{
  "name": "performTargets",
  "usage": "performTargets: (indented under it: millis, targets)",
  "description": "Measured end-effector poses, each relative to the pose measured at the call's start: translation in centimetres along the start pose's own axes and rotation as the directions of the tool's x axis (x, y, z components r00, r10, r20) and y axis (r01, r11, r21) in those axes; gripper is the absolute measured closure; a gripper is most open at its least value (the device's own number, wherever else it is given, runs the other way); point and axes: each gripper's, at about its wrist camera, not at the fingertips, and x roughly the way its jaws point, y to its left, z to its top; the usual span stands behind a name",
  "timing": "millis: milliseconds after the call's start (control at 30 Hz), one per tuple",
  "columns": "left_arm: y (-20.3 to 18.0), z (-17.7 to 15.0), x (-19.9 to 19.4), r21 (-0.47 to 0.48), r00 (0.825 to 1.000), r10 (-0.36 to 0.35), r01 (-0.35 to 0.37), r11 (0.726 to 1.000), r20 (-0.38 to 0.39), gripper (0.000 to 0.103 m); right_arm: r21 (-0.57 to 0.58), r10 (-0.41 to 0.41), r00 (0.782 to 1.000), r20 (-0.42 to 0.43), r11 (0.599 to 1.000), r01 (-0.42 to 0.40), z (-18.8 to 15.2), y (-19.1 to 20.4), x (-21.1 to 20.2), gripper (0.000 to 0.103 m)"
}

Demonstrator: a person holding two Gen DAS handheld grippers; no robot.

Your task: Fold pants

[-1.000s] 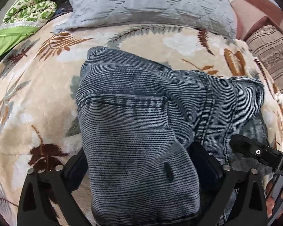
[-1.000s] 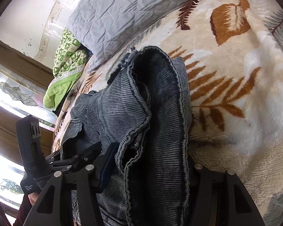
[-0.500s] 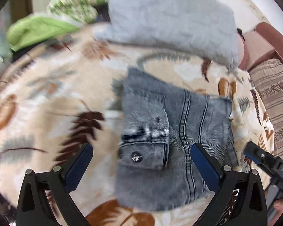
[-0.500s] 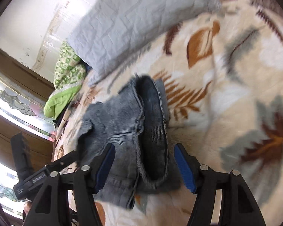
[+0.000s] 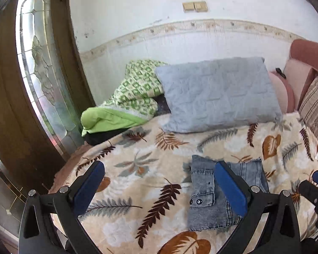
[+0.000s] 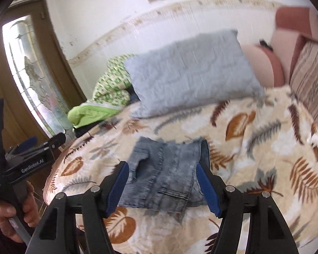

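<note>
Pants [image 5: 220,194] lie folded into compact grey denim bundle on leaf-print blanket [image 5: 137,169] of bed, in front of grey pillow [image 5: 218,95], well apart from it. Green patterned quilt [image 5: 135,95] bunched left of pillow, touching it. Left gripper [image 5: 159,186] above blanket, jaws wide apart, holding nothing. Right gripper [image 6: 163,186] above bundle, jaws parted, nothing gripped, pants seen between them but clear of pads. Hand [image 6: 8,213] grasps left gripper's handle.

Leaf-print blanket [image 5: 150,169], grey pillow [image 5: 218,95], green quilt [image 5: 135,93], glass-panelled door [image 5: 38,74]
</note>
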Motion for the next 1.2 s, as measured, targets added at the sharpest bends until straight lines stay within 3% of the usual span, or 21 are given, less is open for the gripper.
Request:
performTargets:
  millis: [267,467,867,1200]
  targets:
    - [1.4,0.9,-5.3,-0.017,0.997,0.020,-0.019,1.000,0.078,0.000,-0.062,-0.010,0.996,0.087,0.998,0.015,0.3,3.3,-5.1,0.030]
    - [2.8,1.0,-7.1,-0.046,0.994,0.022,-0.017,0.999,0.108,0.000,-0.082,-0.007,0.994,0.109,0.997,0.016,0.3,4.5,-6.3,0.030]
    - [5.2,0.1,-6.2,-0.104,0.996,0.016,-0.007,0.995,0.092,0.000,-0.115,-0.006,0.998,0.068,0.993,0.013,-0.8,6.0,-4.9,0.030]
    - [5.3,-0.4,-5.4,-0.096,0.994,-0.004,0.014,0.995,0.110,0.000,-0.138,-0.012,1.000,0.003,0.990,0.012,-2.1,6.1,-2.2,0.030]
